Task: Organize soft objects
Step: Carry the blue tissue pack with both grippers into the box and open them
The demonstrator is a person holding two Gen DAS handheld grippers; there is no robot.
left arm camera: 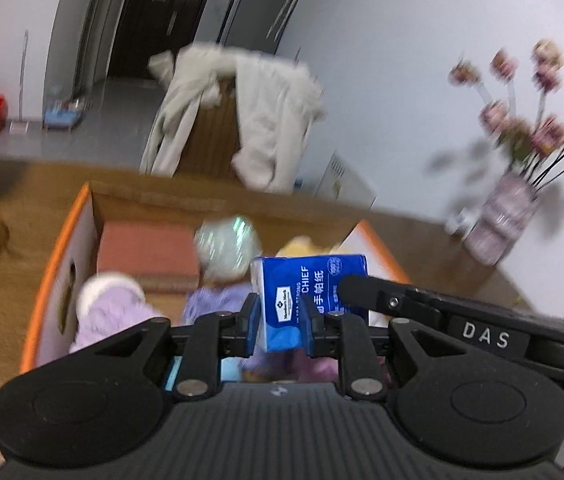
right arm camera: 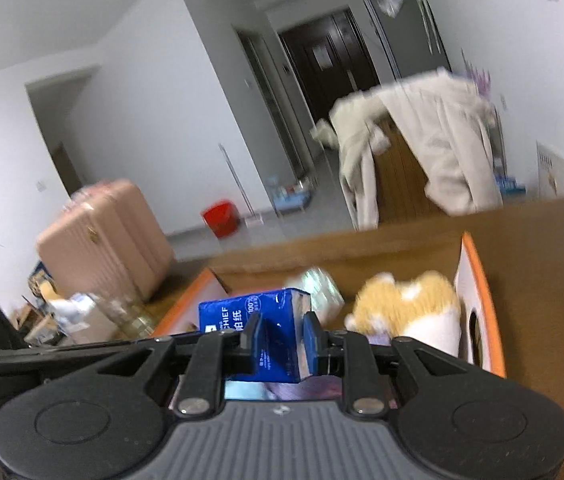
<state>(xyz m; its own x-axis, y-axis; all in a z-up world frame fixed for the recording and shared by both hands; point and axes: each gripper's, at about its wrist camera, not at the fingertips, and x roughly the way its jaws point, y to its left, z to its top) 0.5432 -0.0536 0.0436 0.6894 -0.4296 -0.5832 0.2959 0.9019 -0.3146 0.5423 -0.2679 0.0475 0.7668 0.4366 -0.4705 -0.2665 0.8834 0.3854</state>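
A blue tissue pack [left arm camera: 301,296] is held by both grippers above an open cardboard box [left arm camera: 54,264] with orange edges. My left gripper [left arm camera: 285,322] is shut on the pack's lower end. My right gripper [right arm camera: 282,336] is shut on the same pack [right arm camera: 266,328] from the other side; its finger [left arm camera: 365,284] shows in the left wrist view. Inside the box lie a purple plush item [left arm camera: 110,308], a reddish-brown pad [left arm camera: 146,252], a pale wrapped bundle [left arm camera: 228,246] and an orange-and-white plush toy [right arm camera: 409,304].
The box [right arm camera: 481,304] sits on a wooden table [left arm camera: 10,208]. A vase of pink flowers [left arm camera: 501,216] stands at the table's right. A chair draped with a beige coat [left arm camera: 242,120] is behind the table. A pink suitcase [right arm camera: 106,236] and a red bucket [right arm camera: 222,218] stand on the floor.
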